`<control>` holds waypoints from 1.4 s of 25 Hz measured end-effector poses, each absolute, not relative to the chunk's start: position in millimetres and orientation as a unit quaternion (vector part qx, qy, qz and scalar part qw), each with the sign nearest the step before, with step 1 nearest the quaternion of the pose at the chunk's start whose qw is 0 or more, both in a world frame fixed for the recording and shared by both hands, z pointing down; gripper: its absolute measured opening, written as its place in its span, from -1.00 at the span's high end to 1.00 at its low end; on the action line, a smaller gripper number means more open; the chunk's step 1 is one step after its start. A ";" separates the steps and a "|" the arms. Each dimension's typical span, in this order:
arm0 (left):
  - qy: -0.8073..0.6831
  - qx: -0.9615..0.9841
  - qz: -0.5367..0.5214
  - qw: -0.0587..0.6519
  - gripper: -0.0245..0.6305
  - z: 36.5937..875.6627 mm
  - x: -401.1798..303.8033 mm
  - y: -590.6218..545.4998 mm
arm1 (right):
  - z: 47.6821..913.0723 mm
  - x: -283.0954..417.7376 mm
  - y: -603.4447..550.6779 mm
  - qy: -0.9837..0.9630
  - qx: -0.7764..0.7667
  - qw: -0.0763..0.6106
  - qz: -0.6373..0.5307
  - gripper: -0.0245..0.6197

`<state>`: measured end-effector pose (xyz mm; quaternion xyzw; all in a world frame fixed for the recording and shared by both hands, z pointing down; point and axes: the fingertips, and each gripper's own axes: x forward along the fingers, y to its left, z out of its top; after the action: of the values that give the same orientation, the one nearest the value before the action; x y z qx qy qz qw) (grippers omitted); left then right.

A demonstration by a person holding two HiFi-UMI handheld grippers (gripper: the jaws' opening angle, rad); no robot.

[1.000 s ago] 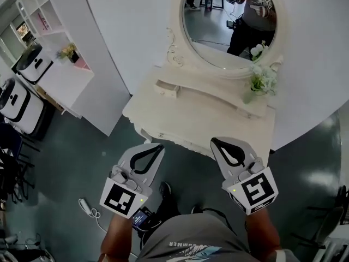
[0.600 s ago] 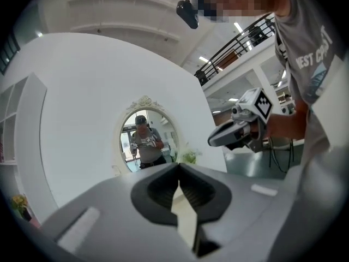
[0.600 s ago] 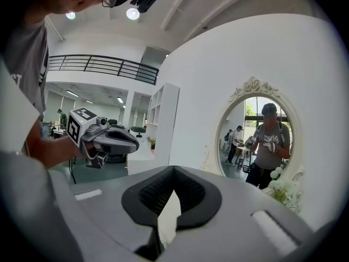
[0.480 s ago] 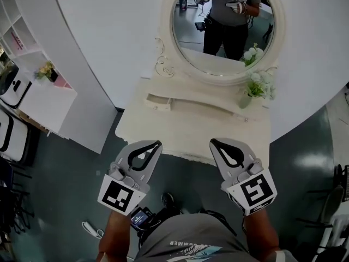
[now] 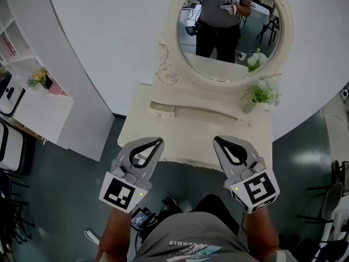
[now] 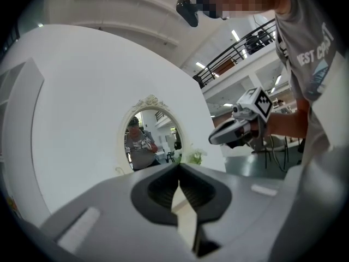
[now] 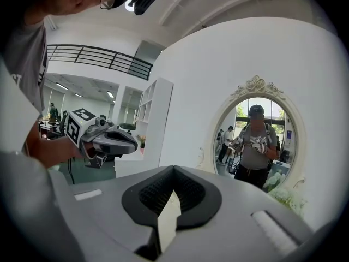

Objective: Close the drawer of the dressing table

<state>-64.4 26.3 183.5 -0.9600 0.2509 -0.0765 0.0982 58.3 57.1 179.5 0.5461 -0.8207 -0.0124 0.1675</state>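
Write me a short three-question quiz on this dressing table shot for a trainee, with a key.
1. True or false: the left gripper is holding the drawer.
2. In the head view, where on the dressing table does the vase of flowers stand? A) back left B) back right C) front middle
3. Fill in: the right gripper has its jaws ____, with nothing between them.
Key: 1 false, it is empty and apart from the drawer; 2 B; 3 shut.
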 end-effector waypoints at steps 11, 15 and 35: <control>0.301 -0.944 -0.100 0.092 0.92 198.4 -65.4 -36.7 | 185.2 66.8 -18.1 -0.855 0.494 0.153 -0.034 0.92; 0.333 -0.933 -0.111 0.077 0.92 204.6 -68.2 -60.4 | 189.9 67.0 -53.4 -0.872 0.464 0.152 -0.033 0.92; 0.384 -0.910 -0.155 -0.012 0.92 296.2 -60.2 -172.2 | 264.3 78.3 -179.0 -0.899 0.403 0.173 0.020 0.92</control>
<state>-60.2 -172.2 296.2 -0.9100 0.3843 -0.1552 -0.0123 78.3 -179.0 264.3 0.4029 -0.8985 0.0199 0.1730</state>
